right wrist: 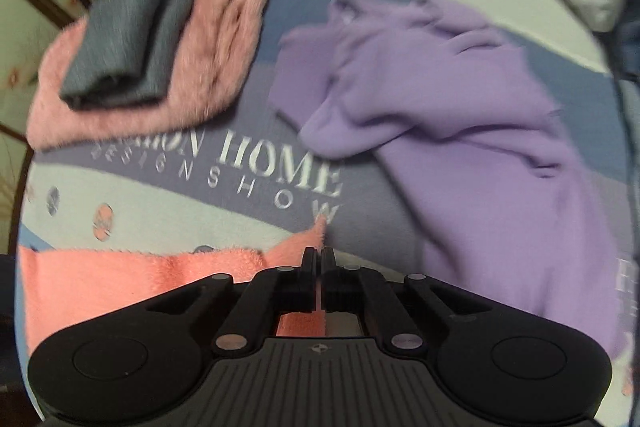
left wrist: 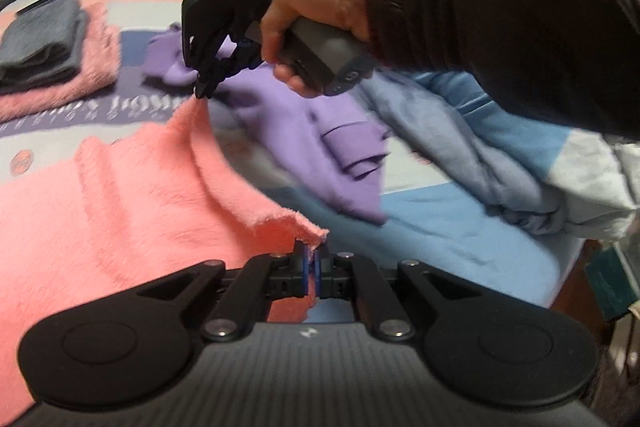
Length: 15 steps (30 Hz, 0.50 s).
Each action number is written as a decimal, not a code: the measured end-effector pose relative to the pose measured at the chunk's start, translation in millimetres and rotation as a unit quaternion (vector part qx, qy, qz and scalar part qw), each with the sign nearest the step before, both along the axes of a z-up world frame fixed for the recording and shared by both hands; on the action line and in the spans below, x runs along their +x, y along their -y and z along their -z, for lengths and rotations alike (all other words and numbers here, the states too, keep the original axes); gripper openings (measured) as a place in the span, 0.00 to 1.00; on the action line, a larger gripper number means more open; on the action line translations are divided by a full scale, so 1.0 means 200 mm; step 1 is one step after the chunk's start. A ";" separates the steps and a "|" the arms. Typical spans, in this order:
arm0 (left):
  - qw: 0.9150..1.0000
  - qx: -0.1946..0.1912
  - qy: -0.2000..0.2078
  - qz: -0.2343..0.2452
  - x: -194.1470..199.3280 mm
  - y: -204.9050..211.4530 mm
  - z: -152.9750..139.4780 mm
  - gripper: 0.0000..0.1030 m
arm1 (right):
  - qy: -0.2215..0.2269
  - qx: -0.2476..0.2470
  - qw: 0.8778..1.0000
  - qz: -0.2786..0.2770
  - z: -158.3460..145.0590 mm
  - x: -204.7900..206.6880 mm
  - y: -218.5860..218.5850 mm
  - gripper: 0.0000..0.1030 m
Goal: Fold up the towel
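Observation:
A fluffy pink towel lies spread over the bed at the left. My left gripper is shut on its near right corner, with the cloth pinched between the blue pads. In the left wrist view, the right gripper, held by a hand in a dark sleeve, pinches the far corner and lifts it to a peak. In the right wrist view, my right gripper is shut on the pink towel, whose tip pokes up past the fingers.
A crumpled purple garment lies right of the towel. A folded grey cloth sits on a folded pink towel at far left. Light blue bedding is bunched at right, by the bed's edge.

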<state>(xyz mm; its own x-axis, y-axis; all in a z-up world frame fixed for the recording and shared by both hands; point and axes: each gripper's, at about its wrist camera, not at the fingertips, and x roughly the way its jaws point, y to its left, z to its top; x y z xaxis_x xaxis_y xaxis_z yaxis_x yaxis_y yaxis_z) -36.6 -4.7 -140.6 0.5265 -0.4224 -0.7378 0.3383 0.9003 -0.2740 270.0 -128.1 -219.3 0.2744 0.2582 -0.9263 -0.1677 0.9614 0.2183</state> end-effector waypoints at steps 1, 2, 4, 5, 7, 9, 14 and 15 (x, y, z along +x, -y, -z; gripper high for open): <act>1.000 -0.006 0.004 0.007 0.00 0.01 -0.02 0.02 | 0.006 0.001 1.000 0.007 -0.04 -0.01 0.04 0.02; 1.000 -0.011 0.009 0.017 0.00 0.03 -0.05 0.02 | 0.013 0.001 1.000 0.014 -0.08 -0.02 0.09 0.02; 0.999 -0.020 0.017 0.039 -0.01 0.08 -0.09 0.03 | 0.019 0.002 0.999 0.029 -0.16 -0.05 0.19 0.02; 0.998 -0.025 0.021 0.050 -0.01 0.11 -0.11 0.03 | 0.022 0.004 0.999 0.037 -0.19 -0.06 0.23 0.02; 0.997 -0.026 0.031 0.071 -0.03 0.16 -0.13 0.03 | 0.028 0.008 0.998 0.053 -0.24 -0.08 0.31 0.00; 0.995 -0.027 0.040 0.090 -0.05 0.22 -0.15 0.03 | 0.034 0.013 0.997 0.070 -0.29 -0.10 0.39 0.00; 0.996 -0.024 0.025 0.085 -0.11 0.21 -0.13 0.03 | 0.014 0.024 0.997 0.073 -0.25 -0.16 0.41 0.03; 0.996 -0.021 0.020 0.085 -0.13 0.20 -0.11 0.03 | 0.008 0.029 0.997 0.076 -0.22 -0.17 0.39 0.06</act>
<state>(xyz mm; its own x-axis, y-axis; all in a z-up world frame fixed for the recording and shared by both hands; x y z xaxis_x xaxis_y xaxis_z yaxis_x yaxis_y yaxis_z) -62.6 -44.4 -117.7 0.4731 -0.5382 -0.6976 0.4961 0.8170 -0.2939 236.0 -207.0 -176.3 0.3294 0.2662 -0.9059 -0.0246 0.9615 0.2736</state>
